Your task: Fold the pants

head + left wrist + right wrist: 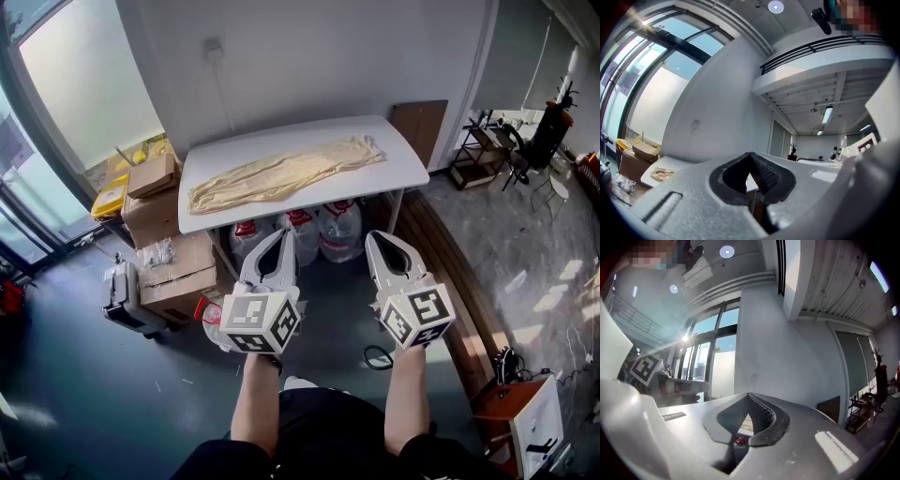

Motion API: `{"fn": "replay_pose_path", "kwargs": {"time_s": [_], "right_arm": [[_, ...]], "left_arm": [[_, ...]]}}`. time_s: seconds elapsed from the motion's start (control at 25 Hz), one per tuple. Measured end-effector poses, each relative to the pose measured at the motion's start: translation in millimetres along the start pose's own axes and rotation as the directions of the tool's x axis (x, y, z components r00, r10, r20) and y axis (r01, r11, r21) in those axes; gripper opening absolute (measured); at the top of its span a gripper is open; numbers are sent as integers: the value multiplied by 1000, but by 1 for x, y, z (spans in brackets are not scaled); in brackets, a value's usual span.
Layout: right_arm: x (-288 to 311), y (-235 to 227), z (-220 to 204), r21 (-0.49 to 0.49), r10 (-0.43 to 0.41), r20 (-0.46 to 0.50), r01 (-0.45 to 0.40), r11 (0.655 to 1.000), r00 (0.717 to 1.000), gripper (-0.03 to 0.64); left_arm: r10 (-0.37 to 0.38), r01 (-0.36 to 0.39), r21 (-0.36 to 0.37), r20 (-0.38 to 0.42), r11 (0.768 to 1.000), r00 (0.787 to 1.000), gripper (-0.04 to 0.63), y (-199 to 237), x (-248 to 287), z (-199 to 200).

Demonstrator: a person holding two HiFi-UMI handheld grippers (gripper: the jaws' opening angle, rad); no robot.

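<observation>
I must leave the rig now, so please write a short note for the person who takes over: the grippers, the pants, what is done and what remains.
Left gripper: shut, empty, held level, short of the table.
Right gripper: shut, empty, level beside it.
Pants: cream, lying at full length along the white table; neither gripper touches them.
Done: pants laid out; no crosswise fold shows.
Left: open the grippers, reach the pants, make the folds.
</observation>
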State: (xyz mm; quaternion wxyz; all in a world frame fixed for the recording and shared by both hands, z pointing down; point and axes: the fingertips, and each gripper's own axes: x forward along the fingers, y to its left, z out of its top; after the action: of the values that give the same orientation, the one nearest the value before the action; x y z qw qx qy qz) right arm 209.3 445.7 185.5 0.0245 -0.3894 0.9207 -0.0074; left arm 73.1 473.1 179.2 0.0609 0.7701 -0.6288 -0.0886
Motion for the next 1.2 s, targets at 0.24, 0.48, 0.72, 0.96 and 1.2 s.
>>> {"fn": "replay_pose_path", "kwargs": {"time_s": [0.24, 0.48, 0.72, 0.96, 1.2], "right_arm": [[-7, -4, -1, -8, 22, 5, -22, 1000, 1000, 5], [-17, -19, -6, 20, -8, 1, 8, 1000, 1000, 6], [-24, -33, -14, 36, -32, -25, 33, 999, 999, 6], [-20, -35, -14, 35, -16, -25, 17, 999, 1000, 6], [4, -46, -21, 31, -23, -25, 23, 999, 999, 6]], "left_arm": [[-3, 3, -7, 3, 1000, 1000, 4, -11, 1, -3], [-4, 4, -21, -13, 1000, 1000, 5, -24, -1, -13], [26, -28, -52, -44, 998, 999, 4, -20, -7, -26], [31, -33, -56, -30, 998, 999, 5, -16, -2, -21], [19, -21, -52, -30, 998, 999, 5, 1, 18, -28]]}}
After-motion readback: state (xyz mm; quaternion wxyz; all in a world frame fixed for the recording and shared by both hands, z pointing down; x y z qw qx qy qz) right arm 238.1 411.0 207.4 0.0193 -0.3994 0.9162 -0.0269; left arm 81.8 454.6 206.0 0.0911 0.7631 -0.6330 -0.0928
